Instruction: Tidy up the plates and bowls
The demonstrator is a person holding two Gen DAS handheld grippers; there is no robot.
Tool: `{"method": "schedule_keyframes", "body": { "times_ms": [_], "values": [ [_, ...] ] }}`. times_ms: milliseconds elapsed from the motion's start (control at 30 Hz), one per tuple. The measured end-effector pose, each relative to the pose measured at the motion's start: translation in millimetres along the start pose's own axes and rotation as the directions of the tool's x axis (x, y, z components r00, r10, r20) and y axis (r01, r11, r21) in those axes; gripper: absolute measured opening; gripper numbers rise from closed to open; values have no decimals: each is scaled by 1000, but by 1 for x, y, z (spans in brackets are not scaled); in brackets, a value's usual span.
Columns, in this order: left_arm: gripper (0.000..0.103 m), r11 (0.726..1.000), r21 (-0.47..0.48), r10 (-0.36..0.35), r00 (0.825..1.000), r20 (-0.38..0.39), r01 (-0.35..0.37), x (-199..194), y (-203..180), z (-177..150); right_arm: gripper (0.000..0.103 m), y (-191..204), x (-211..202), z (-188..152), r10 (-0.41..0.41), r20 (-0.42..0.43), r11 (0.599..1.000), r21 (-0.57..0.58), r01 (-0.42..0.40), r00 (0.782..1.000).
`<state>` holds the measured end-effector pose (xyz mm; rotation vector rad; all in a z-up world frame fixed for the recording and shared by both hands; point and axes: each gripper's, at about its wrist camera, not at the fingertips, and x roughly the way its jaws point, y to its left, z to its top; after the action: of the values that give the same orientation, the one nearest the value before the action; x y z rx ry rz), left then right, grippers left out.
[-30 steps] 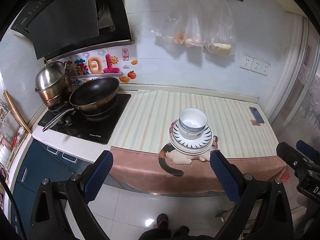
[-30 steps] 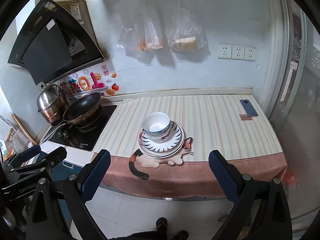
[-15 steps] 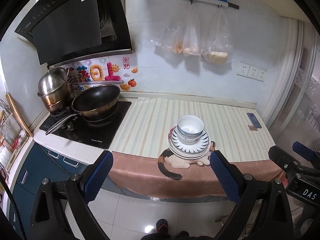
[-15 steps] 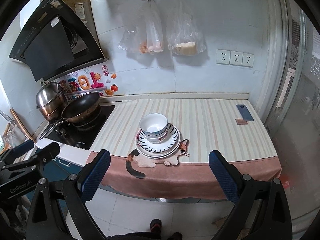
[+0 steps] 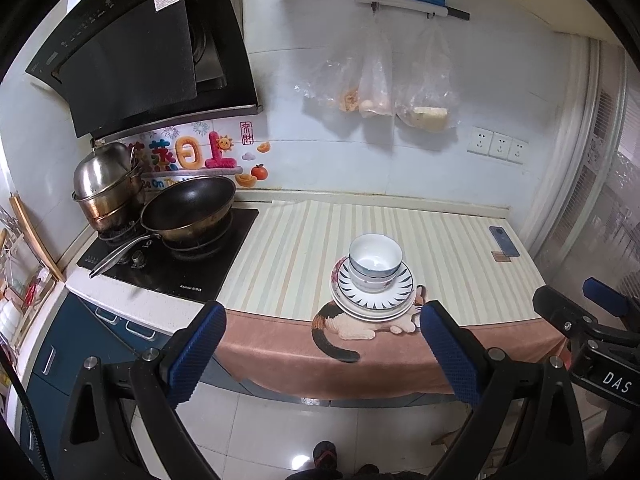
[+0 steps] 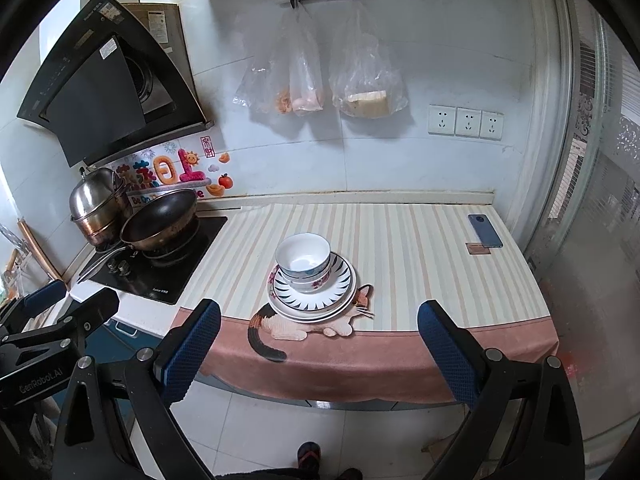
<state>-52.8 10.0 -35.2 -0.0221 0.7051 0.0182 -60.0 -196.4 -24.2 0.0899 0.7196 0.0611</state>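
**Both grippers held back from the stacked dishes**

We take the stack of plates [image 5: 374,298] as our landmark. Well to its left, a frying pan [image 5: 190,210] rests on the stove [image 5: 172,258]. Nested bowls [image 5: 375,258] sit on the plates, at the counter's front edge. Our left gripper [image 5: 320,344] and right gripper [image 6: 318,340] both gape wide, empty, short of the stack. Far right lies a phone [image 6: 485,231]

We see the bowls [image 5: 375,264] stacked on the plates [image 5: 374,300], near the front edge of the counter [image 5: 440,248]. To the left a pan [image 5: 188,210] sits on the stove [image 5: 172,264], with a pot [image 5: 106,184] behind it. A phone [image 5: 504,241] lies far right, and bags [image 5: 384,76] hang on the wall behind.
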Motion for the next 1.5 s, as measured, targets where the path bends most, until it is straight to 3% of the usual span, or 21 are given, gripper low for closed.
{"method": "schedule_keyframes", "body": {
  "times_ms": [1500],
  "values": [
    [100, 1000, 5, -11, 1000, -12, 11, 4, -1, 2, 101, -3, -2, -5, -33, 3, 999, 24, 33, 999]
  ]
}}
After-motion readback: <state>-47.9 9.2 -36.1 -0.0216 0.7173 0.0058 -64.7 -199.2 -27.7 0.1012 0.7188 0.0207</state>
